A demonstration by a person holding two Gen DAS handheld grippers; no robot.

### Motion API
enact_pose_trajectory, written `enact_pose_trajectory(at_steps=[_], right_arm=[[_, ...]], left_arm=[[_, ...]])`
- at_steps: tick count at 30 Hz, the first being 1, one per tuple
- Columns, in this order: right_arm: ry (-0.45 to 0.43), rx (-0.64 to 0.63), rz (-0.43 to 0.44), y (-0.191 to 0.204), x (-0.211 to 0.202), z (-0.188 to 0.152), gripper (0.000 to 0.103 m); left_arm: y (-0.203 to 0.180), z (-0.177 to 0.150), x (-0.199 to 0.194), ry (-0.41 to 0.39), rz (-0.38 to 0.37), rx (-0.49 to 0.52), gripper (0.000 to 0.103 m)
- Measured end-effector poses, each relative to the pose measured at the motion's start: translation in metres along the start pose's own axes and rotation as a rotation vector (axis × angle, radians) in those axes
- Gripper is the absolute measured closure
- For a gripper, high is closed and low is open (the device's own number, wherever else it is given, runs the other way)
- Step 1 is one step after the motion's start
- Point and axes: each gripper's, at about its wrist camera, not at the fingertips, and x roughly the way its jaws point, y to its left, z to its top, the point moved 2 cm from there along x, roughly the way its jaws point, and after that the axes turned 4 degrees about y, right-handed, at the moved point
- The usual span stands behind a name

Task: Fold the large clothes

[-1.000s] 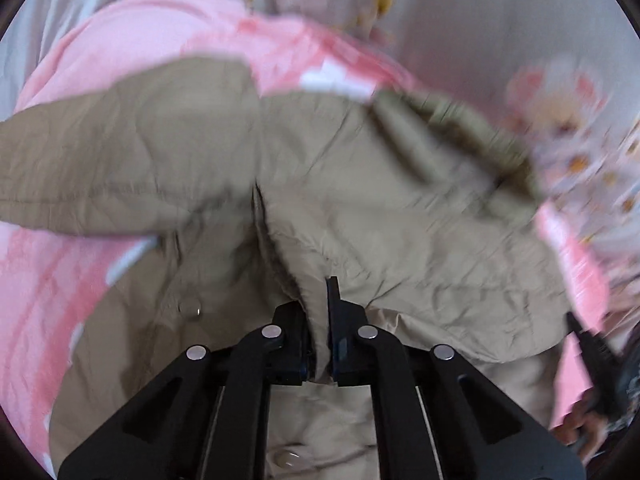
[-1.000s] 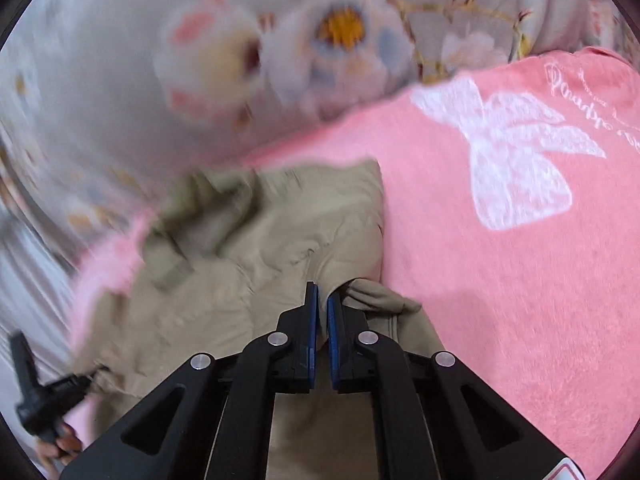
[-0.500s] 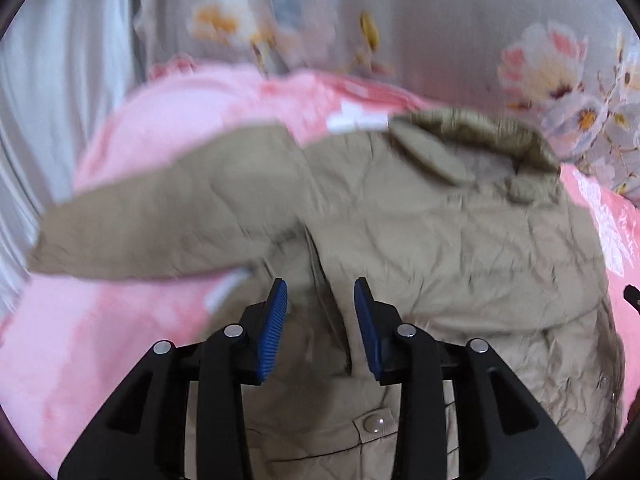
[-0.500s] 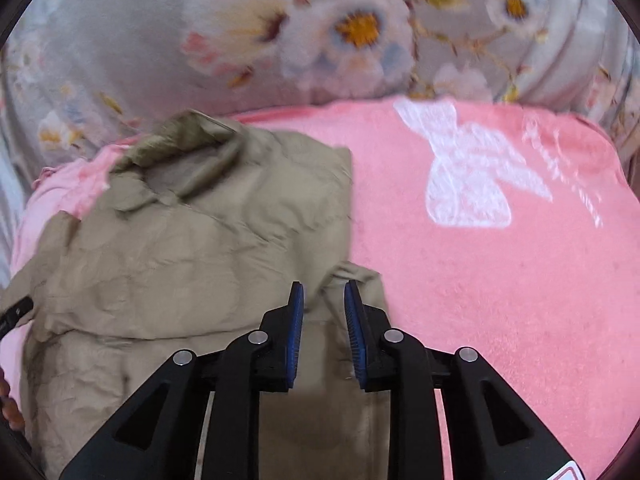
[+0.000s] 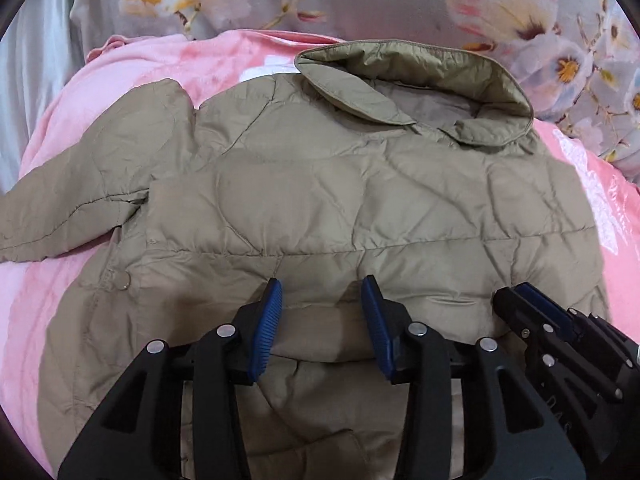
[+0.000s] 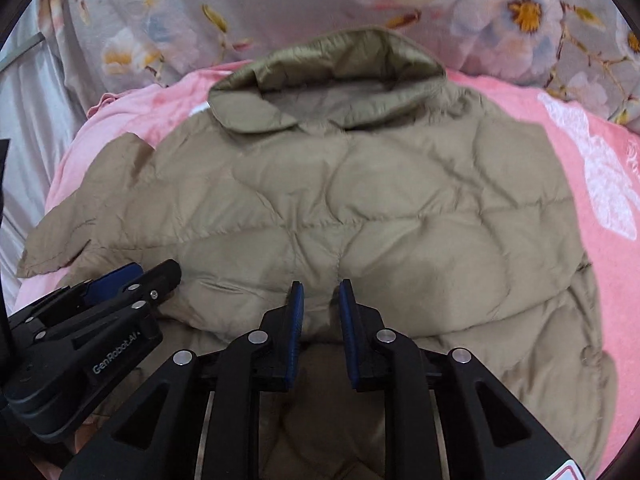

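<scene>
Khaki quilted jacket [image 5: 320,200], collar [image 5: 420,92] toward the top of the frame, lying spread on a pink blanket [image 5: 52,300] that carries a white bow print [image 6: 600,184] at the right edge. Grey floral fabric [image 6: 280,4] fills the upper part of both views.

Writing: "GenRobot.AI" reads in pale letters on the black body of the left tongs [image 6: 132,280], legible in the right wrist view only. Pale script beside the bow print is too blurred to read.

View differences: the left wrist view alone shows a metal snap button [image 5: 121,281] at the jacket's left edge and a sleeve [image 5: 80,200] running out to the left edge of the frame. The right wrist view shows only that sleeve's end.

Pose: left tongs [image 5: 322,320] at bottom centre, blue pads wide apart, holding nothing, poised over a fold of jacket. Right tongs [image 6: 321,312] at bottom centre, parted more narrowly, also empty, seen at lower right [image 5: 516,300] of the left wrist view.
</scene>
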Motion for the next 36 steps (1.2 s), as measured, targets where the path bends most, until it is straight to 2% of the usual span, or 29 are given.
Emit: enact_pose_trajectory(at_steps=[5,12,17,19,22,23,25,27,29,31,32,36], right_arm=[[0.007,0.028,0.019,-0.008,0.01,-0.005,0.091],[-0.022,-0.006,-0.043,0.0,0.015,-0.011,0.092],[-0.022,-0.007,-0.042,-0.001,0.015,-0.01,0.092],[-0.021,-0.005,-0.039,-0.002,0.016,-0.009,0.092],[-0.021,-0.002,-0.034,-0.001,0.016,-0.009,0.092],[-0.021,-0.002,-0.033,-0.002,0.016,-0.008,0.092],[-0.021,-0.004,-0.036,-0.002,0.016,-0.009,0.092],[-0.022,-0.006,-0.043,-0.002,0.016,-0.009,0.092],[-0.024,-0.008,-0.051,-0.002,0.015,-0.01,0.092],[-0.025,-0.012,-0.059,0.0,0.015,-0.01,0.092],[-0.025,-0.012,-0.061,0.0,0.015,-0.01,0.092],[-0.027,-0.021,-0.077,0.002,0.015,-0.009,0.091]], left_arm=[[-0.001,-0.01,0.009,-0.033,0.005,-0.001,0.062],[-0.006,-0.013,0.014,-0.047,0.036,0.019,0.062],[-0.007,-0.013,0.013,-0.05,0.043,0.025,0.062],[-0.003,-0.013,0.011,-0.057,0.012,0.007,0.061],[0.022,-0.013,-0.008,-0.057,-0.13,-0.072,0.058],[0.039,-0.013,-0.023,-0.066,-0.163,-0.107,0.054],[0.083,-0.011,-0.056,-0.125,-0.184,-0.175,0.022],[0.129,-0.009,-0.081,-0.191,-0.131,-0.237,0.012],[0.194,-0.005,-0.096,-0.207,-0.027,-0.315,0.011],[0.248,-0.004,-0.096,-0.185,0.032,-0.407,0.011],[0.293,-0.007,-0.09,-0.158,0.069,-0.504,0.011],[0.404,-0.022,-0.067,-0.119,0.153,-0.76,0.011]])
